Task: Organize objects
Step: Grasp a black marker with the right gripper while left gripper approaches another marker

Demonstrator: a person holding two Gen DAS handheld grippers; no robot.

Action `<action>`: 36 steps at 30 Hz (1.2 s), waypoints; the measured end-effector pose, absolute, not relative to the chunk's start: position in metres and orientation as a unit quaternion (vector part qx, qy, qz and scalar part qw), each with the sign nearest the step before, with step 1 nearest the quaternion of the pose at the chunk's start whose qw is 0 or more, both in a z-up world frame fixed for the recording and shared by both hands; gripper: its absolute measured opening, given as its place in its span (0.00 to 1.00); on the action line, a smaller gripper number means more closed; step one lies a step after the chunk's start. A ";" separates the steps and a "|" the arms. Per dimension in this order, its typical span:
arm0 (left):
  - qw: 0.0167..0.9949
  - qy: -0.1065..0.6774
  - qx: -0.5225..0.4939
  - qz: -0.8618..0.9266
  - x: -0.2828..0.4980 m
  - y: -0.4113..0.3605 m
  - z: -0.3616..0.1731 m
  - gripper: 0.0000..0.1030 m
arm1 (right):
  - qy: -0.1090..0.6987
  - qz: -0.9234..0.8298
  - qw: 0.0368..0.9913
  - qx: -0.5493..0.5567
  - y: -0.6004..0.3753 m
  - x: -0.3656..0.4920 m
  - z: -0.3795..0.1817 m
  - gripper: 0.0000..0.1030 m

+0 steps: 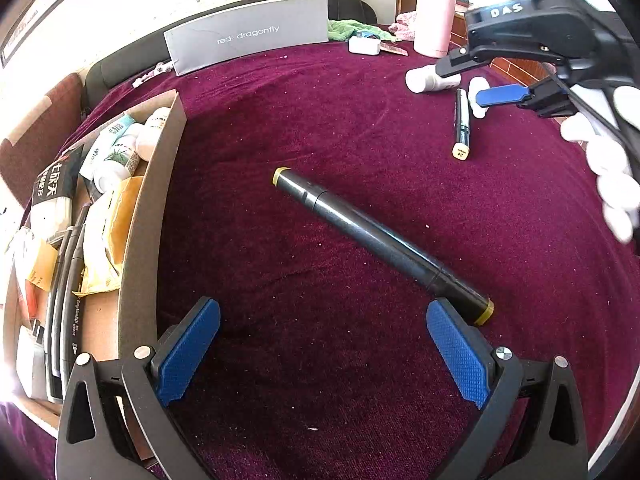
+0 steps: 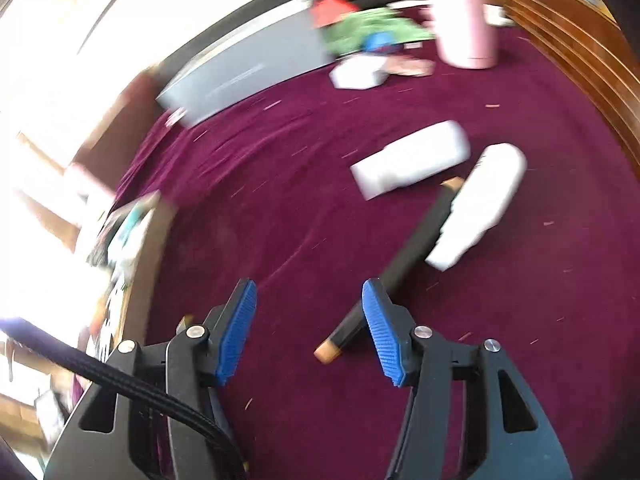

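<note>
— What's the left gripper doing?

— Its blue-padded jaws are spread wide at the bottom of the left wrist view, with nothing between them but the maroon cloth. A black marker with yellow ends lies on the slant through the middle of the frame; its lower end sits just behind the right-hand pad, and I can't tell whether they touch.

— And the box?

— The cardboard box runs down the left edge of that view, already packed: white bottles, a black packet, a yellow pouch, a couple of dark pens along the inside wall.

— The right gripper?

— In the upper right of the left view you see the right gripper from outside, over a white bottle and a second, thinner marker. The hand on it wears a white glove.

— Holding anything?

— No. In its own view, which is blurred, the right gripper is partly open and empty. That second marker runs diagonally behind the right-hand pad, with two white bottles beyond it, one lying across its far end.

— What's at the back?

— A grey "red dragonfly" box at top centre, a pink flask to its right, and a green cloth between them.
</note>
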State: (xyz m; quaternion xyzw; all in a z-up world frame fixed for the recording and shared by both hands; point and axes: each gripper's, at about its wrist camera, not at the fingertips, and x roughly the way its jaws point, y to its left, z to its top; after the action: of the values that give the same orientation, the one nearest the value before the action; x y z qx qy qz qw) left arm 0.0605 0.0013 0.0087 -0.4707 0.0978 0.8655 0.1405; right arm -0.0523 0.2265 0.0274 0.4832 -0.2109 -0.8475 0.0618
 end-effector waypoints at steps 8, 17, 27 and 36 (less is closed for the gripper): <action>0.140 0.098 -0.471 0.866 0.061 0.002 0.009 0.98 | -0.181 -0.856 -0.035 0.482 0.241 -0.051 0.011 0.53; 0.142 0.101 -0.471 0.865 0.061 0.004 0.008 0.99 | -0.064 -0.869 -0.049 0.489 0.205 -0.058 -0.001 0.22; 0.199 0.021 -0.460 0.865 0.063 -0.012 0.023 0.98 | -0.088 -0.841 0.013 0.533 0.250 0.021 0.000 0.14; 0.167 -0.033 -0.483 0.859 0.022 -0.002 0.025 0.98 | -0.190 -0.836 0.070 0.510 0.283 0.046 0.001 0.39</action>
State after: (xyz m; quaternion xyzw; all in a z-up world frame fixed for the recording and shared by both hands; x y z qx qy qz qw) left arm 0.0215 -0.0019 0.0253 -0.4831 -0.0334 0.8589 0.1669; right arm 0.0462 0.2827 0.0012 0.5105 -0.1904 -0.8357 0.0697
